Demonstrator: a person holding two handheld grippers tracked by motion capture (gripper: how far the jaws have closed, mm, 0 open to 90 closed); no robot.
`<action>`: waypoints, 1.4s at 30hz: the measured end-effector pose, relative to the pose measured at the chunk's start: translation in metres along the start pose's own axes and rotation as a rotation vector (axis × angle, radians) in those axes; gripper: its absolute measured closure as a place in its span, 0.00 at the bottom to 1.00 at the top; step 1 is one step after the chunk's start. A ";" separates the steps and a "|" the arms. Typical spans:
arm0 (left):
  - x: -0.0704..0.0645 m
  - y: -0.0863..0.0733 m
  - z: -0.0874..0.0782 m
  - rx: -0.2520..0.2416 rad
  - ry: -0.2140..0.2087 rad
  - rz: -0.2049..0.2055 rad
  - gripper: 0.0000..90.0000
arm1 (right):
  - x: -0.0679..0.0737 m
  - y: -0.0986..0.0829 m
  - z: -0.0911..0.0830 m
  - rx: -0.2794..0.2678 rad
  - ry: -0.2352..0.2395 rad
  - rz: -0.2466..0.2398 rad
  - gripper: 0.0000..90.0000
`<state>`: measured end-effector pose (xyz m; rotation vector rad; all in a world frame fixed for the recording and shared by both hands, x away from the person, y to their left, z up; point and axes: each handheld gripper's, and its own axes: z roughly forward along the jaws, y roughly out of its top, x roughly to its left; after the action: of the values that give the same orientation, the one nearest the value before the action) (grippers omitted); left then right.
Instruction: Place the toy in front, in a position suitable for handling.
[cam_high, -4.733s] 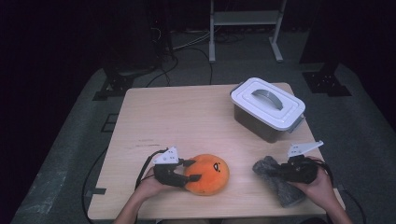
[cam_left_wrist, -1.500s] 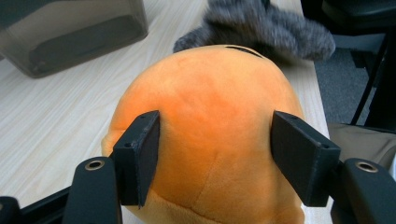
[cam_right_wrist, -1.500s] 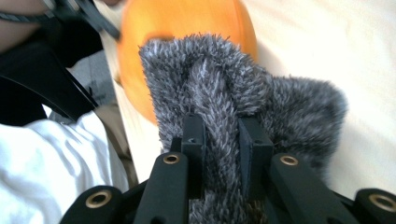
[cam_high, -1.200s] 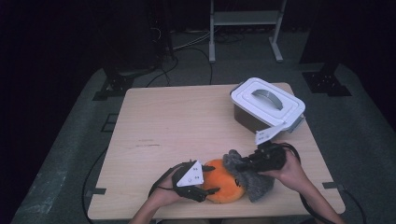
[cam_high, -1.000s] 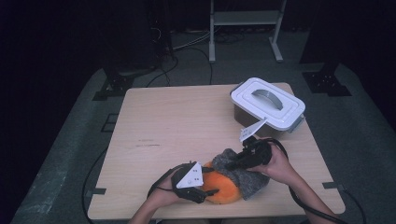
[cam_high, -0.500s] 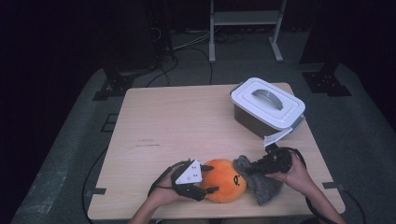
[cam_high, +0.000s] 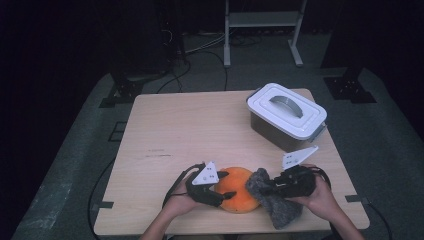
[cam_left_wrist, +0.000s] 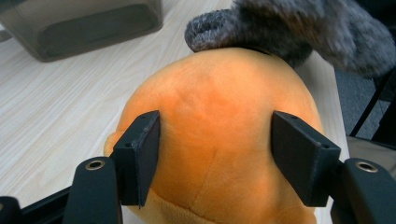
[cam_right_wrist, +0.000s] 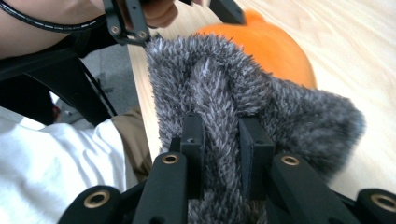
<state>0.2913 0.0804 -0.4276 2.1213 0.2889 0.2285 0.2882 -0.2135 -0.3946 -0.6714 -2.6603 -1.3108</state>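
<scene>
Hands reached in from the near edge of the worktop (cam_high: 165, 130) in the high view. The left gripper (cam_high: 220, 188) held an orange plush toy (cam_high: 239, 188) near the front edge; the right gripper (cam_high: 266, 187) held a grey fuzzy cloth (cam_high: 276, 207) against the toy's right side. A lidded grey box (cam_high: 286, 116) stood well apart at the far right.

From the left gripper view, the jaws stood wide on either flank of the plush toy (cam_left_wrist: 219, 135), pressing its sides, with the cloth (cam_left_wrist: 299, 28) touching its far top.

From the right gripper view, the jaws were closed on a pinched fold of the cloth (cam_right_wrist: 247, 107), the toy (cam_right_wrist: 266, 46) just beyond.

Judging by this, wiping the toy was under way; the next move would call for dragging the cloth across it while the left gripper steadied it.
</scene>
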 end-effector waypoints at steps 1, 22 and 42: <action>0.001 0.000 0.000 -0.002 -0.001 -0.005 0.37 | 0.000 0.002 0.004 0.006 -0.018 -0.013 0.82; 0.006 0.004 -0.006 -0.042 -0.057 -0.020 0.36 | -0.021 -0.020 -0.003 -0.052 -0.097 0.037 0.83; 0.005 0.009 -0.005 -0.048 -0.098 -0.009 0.24 | -0.006 -0.015 0.006 -0.054 -0.081 -0.017 0.82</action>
<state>0.2959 0.0810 -0.4170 2.0762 0.2326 0.1246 0.2874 -0.2188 -0.4113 -0.7253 -2.7075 -1.3938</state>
